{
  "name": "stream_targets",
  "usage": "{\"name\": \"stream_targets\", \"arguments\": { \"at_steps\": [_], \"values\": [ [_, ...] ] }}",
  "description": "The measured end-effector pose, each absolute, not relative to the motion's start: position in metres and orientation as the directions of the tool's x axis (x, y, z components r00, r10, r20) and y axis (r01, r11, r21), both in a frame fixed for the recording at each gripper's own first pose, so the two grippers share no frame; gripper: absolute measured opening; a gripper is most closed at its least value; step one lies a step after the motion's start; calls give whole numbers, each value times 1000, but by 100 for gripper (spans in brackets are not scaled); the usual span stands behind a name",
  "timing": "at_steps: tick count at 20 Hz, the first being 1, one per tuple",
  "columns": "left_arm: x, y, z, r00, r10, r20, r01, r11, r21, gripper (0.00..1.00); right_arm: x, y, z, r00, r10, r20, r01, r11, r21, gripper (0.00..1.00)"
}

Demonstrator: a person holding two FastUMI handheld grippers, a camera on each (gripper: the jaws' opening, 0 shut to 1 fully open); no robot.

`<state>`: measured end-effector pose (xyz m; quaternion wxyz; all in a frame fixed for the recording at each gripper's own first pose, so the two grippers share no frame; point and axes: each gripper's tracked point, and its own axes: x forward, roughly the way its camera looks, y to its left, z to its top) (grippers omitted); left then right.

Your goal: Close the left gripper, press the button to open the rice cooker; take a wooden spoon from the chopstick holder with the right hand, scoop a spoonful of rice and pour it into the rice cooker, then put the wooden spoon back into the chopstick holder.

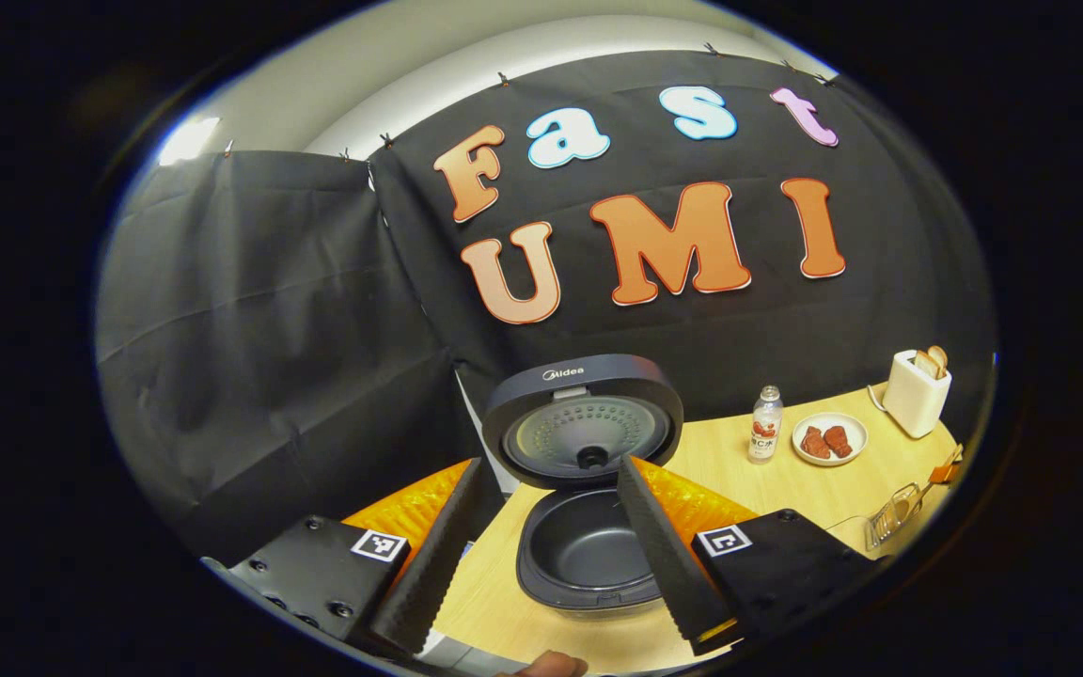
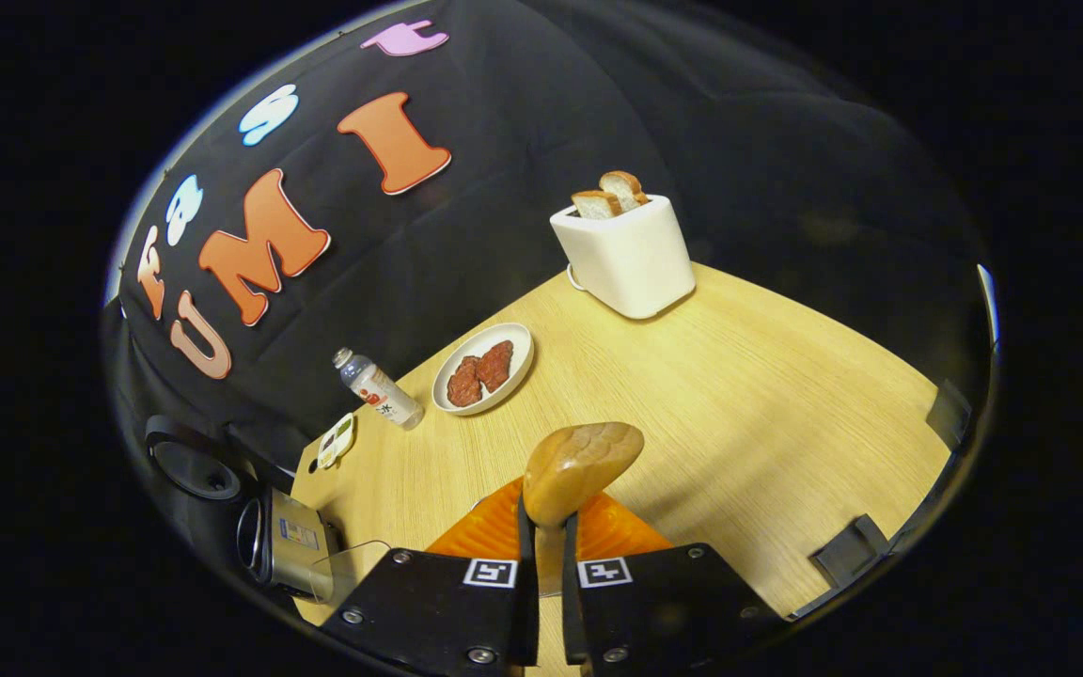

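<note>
Right gripper [image 2: 541,555] clamped on wooden spoon [image 2: 579,470], bowl pointing forward over bench [image 2: 739,376]. Rice cooker [image 1: 588,527] lid up, directly ahead of left gripper [image 1: 541,555], fingers apart.

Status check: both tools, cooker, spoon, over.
Left tool open, hovering over the rice cooker, lid up. Right tool shut on wooden spoon, bowl raised above the table. Nothing in the way.
</note>
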<state>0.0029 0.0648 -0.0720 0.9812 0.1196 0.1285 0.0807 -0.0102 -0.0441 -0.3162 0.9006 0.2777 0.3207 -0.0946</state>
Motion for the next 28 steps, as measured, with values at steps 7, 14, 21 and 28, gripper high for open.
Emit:
{"name": "stream_targets", "arguments": {
  "at_steps": [7, 14, 21, 28],
  "values": [
    [3, 73, -65, 974, 149, -173, -118, 978, 174, 98, -7, -33, -224, 871, -11, -490, 211, 911, 354, 9],
    [3, 96, -75, 968, 171, -184, -147, 980, 135, 96, -16, 58, -193, 854, 204, -479, 31, 898, 438, 10],
    [-9, 119, -85, 953, 216, -214, -186, 971, 150, 100, -19, 113, -223, 809, 254, -530, -111, 952, 286, 9],
    [-11, 123, -96, 944, 247, -220, -213, 963, 166, 100, -25, 146, -241, 858, 197, -474, -294, 946, -139, 10]
  ]
}}
